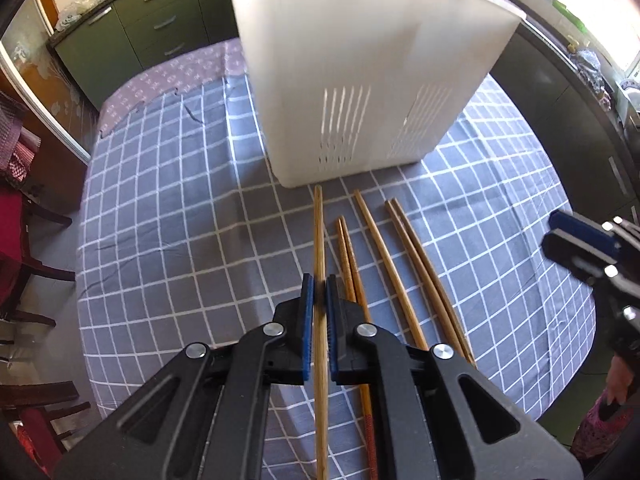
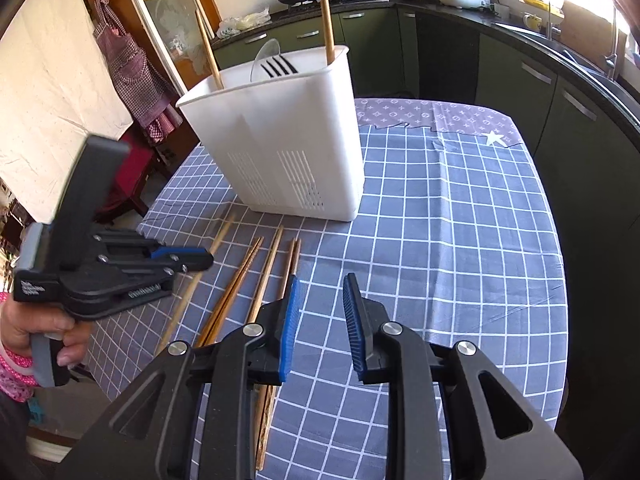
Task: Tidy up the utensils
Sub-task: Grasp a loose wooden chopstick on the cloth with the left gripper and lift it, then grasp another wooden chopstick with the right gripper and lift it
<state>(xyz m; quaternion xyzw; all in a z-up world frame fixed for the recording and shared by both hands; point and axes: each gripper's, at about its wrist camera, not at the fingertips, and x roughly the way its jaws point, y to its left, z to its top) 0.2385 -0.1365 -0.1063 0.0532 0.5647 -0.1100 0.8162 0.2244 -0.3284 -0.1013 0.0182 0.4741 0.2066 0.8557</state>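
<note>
Bamboo-coloured and pale, a long wooden chopstick (image 1: 319, 240) runs straight up the middle of the left wrist view, passing between the blue-padded fingers of the left gripper (image 1: 319, 292), whose jaws are clenched on it with a pad pressed to each side. Its far tip reaches almost to the base of the tall white plastic utensil holder with slotted sides (image 1: 360, 80) in the upper centre, while its near end runs out of the bottom of the frame.

Just right of the grasped stick, five more brown wooden chopsticks (image 1: 384, 256) lie on the grey-blue checked tablecloth (image 1: 168, 216), fanning toward the lower right.

In the right wrist view, the right gripper (image 2: 320, 292) sits at the lower centre with its jaws released and a clear gap between the blue pads, nothing between them. The loose chopsticks lie to the left of its left pad, and the holder stands above in the upper centre. Two wooden sticks (image 2: 326, 12) stand upright inside the holder, beside a black fork (image 2: 276, 67) and a clear plastic piece. At the left edge of this view a hand (image 2: 36, 332) holds the left gripper.
</note>
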